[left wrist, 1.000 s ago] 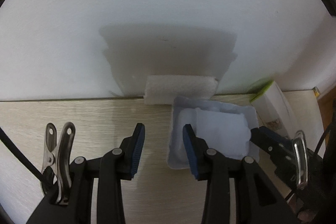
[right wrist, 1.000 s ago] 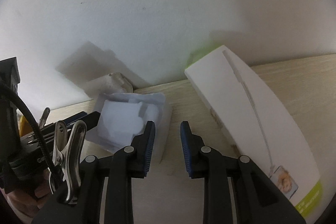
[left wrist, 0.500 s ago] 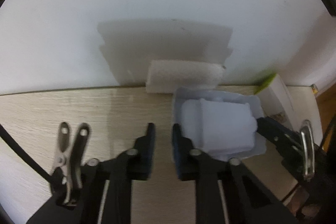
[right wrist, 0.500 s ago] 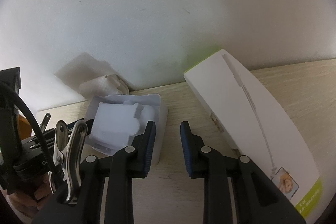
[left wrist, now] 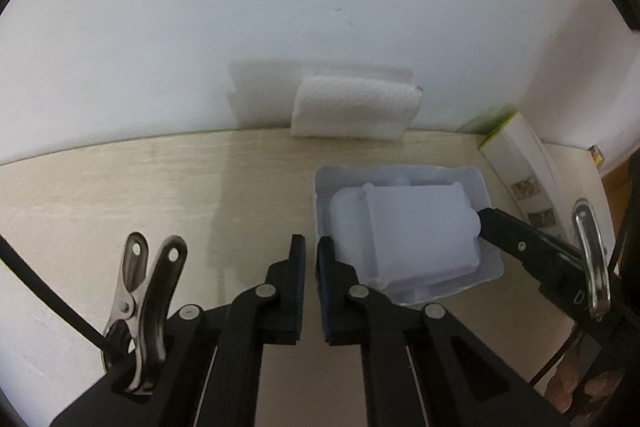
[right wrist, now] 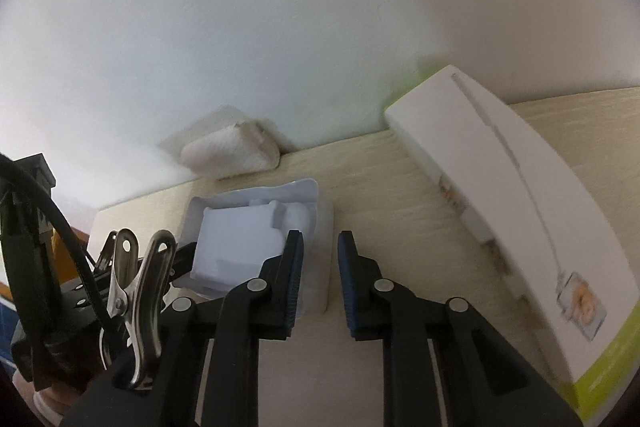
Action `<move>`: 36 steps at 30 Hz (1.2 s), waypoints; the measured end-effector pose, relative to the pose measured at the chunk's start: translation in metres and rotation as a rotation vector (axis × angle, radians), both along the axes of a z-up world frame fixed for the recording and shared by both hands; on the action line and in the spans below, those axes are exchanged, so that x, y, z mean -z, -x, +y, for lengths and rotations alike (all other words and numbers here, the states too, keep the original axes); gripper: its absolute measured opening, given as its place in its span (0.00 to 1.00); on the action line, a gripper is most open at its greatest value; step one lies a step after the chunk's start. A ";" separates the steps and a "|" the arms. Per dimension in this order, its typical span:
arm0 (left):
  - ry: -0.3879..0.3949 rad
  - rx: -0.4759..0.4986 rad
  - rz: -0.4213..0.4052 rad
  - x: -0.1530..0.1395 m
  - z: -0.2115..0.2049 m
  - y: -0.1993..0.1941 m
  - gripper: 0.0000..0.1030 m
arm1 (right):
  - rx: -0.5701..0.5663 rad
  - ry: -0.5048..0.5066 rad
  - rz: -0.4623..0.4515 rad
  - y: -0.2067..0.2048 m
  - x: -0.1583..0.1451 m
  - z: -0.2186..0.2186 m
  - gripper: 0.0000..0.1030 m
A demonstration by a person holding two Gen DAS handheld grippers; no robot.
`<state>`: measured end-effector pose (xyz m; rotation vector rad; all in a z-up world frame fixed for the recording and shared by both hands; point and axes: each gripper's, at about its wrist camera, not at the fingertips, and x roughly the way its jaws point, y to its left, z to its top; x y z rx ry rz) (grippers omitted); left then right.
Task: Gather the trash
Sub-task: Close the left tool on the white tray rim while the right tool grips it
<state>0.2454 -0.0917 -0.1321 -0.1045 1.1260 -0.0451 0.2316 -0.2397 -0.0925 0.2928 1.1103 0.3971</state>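
In the left wrist view, the left hand-held gripper [left wrist: 311, 269] has its jaws nearly together at the near left rim of a white moulded plastic tray [left wrist: 400, 227] lying on the pale wood surface [left wrist: 140, 195]; whether the rim is pinched cannot be told. A folded white tissue [left wrist: 354, 109] leans against the wall. In the right wrist view, the right hand-held gripper [right wrist: 320, 267] is closing, its jaws straddling the tray's [right wrist: 256, 227] right edge, pads not yet pressing. A white and green box [right wrist: 516, 211] lies just right; its small label is unreadable.
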 end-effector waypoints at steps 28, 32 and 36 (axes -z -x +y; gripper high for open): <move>0.015 -0.033 -0.004 0.008 0.001 0.011 0.00 | 0.025 -0.069 0.033 0.013 0.001 -0.002 0.20; 0.045 -0.055 -0.003 0.002 0.011 0.020 0.00 | 0.014 -0.101 0.022 0.019 -0.008 -0.002 0.20; 0.037 -0.068 -0.016 -0.018 0.014 0.032 0.00 | -0.006 -0.123 0.009 0.025 -0.018 0.007 0.20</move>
